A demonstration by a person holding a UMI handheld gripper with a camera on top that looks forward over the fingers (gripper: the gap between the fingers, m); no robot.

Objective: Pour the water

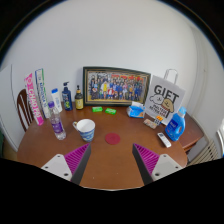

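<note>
Between the spread fingers of the gripper (112, 158), nothing held; jaws wide over bare round table (110, 172). Ahead and left of the left finger stands an upright water bottle (57, 122), long axis vertical, white cup (85, 129) just beside it. Reach likely swings forward-left.

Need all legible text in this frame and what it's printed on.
"GIFT" on the white paper bag.
Smaller print under it on the bag: too small to read.
Pink and white box standing beside the bottles: printing blurred, unreadable.
Bottle labels, e.g. the clear bottle near the white cup: unreadable.
Framed group photo: no readable text.
The tool is open, empty, fingers bear no text.
</note>
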